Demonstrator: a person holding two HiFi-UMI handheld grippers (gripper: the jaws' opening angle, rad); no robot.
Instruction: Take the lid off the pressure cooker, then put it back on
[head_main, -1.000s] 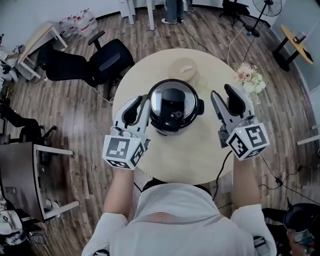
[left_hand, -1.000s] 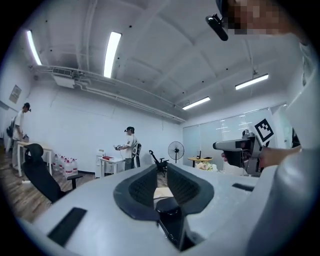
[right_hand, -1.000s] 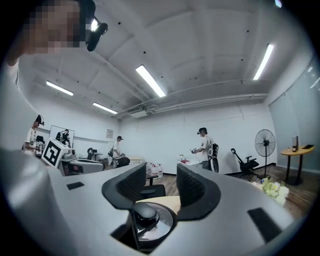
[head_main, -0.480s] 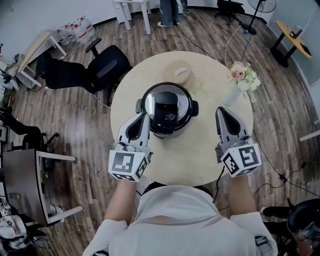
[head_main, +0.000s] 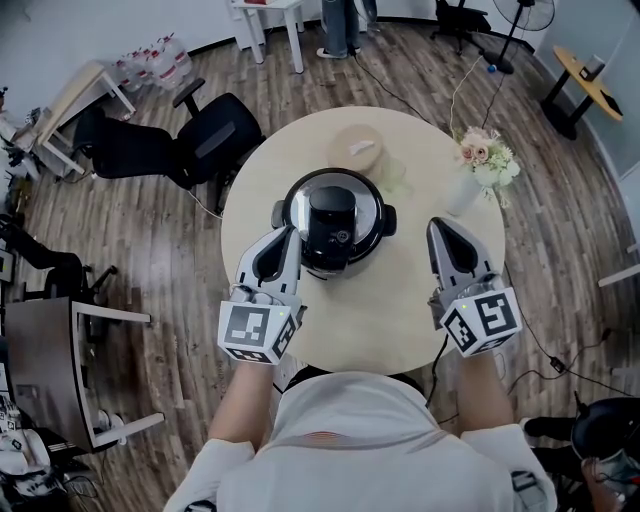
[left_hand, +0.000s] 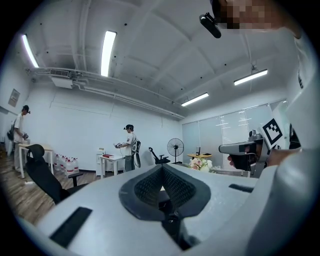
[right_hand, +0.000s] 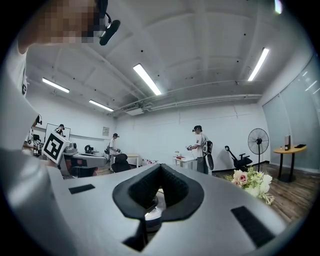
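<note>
Risk: left gripper (head_main: 288, 233) and right gripper (head_main: 438, 226), both closed and empty, may shove the pressure cooker (head_main: 388, 217), not grasp its lid (head_main: 335, 215).

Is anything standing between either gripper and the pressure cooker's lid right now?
Nothing visible does. The shut left gripper lies close beside the silver-and-black pressure cooker lid; only bare round beige table separates the shut right gripper from it. The pink flower bouquet stands aside.

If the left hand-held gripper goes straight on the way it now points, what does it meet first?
Probably the pressure cooker: the left hand-held gripper points at its left side handle. The height is unclear from above.
</note>
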